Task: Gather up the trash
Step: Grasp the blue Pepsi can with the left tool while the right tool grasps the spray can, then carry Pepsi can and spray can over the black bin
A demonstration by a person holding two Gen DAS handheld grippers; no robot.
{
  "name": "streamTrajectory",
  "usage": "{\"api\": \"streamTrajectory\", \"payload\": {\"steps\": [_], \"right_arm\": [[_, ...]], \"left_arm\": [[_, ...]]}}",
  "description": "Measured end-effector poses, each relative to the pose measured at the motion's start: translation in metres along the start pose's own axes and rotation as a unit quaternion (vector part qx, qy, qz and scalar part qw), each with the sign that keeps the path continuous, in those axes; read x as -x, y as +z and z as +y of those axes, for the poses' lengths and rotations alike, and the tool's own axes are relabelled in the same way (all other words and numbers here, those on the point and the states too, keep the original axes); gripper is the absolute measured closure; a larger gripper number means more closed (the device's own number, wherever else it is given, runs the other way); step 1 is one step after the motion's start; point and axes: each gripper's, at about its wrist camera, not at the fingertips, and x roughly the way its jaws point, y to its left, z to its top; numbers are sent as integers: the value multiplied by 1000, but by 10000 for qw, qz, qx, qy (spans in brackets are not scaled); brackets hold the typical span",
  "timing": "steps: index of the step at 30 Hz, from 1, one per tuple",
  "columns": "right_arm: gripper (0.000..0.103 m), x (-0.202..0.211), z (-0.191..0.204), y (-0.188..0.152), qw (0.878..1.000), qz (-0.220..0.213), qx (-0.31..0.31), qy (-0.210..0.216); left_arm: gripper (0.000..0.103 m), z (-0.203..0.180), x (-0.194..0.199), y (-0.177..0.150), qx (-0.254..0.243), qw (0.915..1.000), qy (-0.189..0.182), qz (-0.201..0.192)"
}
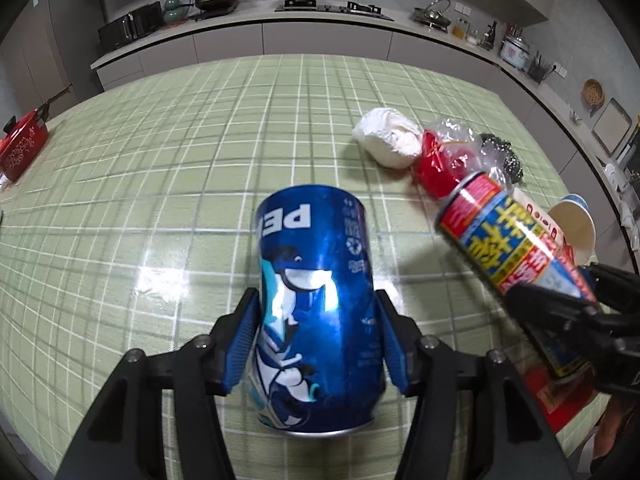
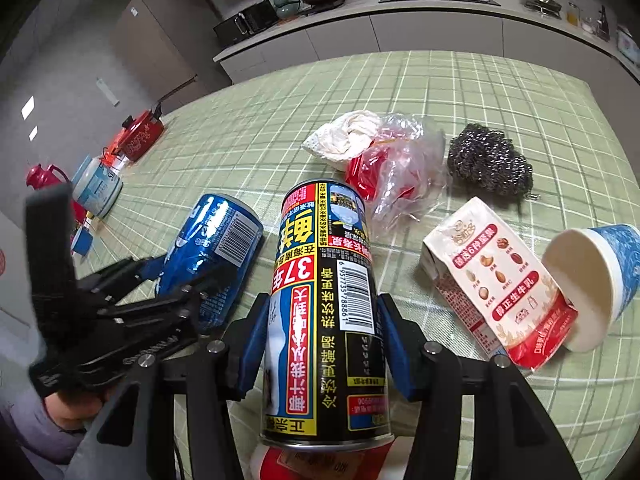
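Both cans are up off the table! The left gripper point(image 1: 318, 344) has its ribbed blue pads clamped on the sides of a glossy blue soda can point(image 1: 316, 304), a smooth metal cylinder tilted away from the lens, silver rim nearest the camera. The right gripper point(image 2: 320, 346) squeezes a taller, slimmer coconut drink can point(image 2: 326, 304), its shiny wrap printed in black, yellow and red with a barcode.

Below them lies the green checked tablecloth point(image 2: 280, 120), slick enough to throw glare. Toward its right edge the remaining litter clusters: a crumpled white tissue wad point(image 2: 344, 136) touching a crinkly clear plastic bag point(image 2: 400, 168) with red inside, a wiry steel scourer point(image 2: 490, 164) just beside that, then a flattened milk carton point(image 2: 496, 280) leaning against a tipped paper cup point(image 2: 592, 284), its round white mouth facing us.
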Motion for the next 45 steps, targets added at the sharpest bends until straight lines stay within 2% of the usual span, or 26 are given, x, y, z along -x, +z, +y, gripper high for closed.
{"api": "streamTrajectory", "payload": {"steps": [12,20,28,38,45], "right_arm": [[48,21,-8,-7,9994,-284,-207,52],[48,38,-14,-9,9980,-547,-288,92],[48,74,-39,-17,9949,-896,-456,35],[48,125,-98,-39,9906,-1179,-691,18],[48,169,-128,-68,9833,-1538,-967,-146]], "left_arm": [[48,10,18,-4,440,9982,-272,-292],[48,5,41,2,466,9962,-409,-610],[48,-20,63,6,373,9942,-520,-866],[48,-66,84,-5,504,9914,-514,-1090],[48,-109,108,-11,88,9887,-819,-1250]]}}
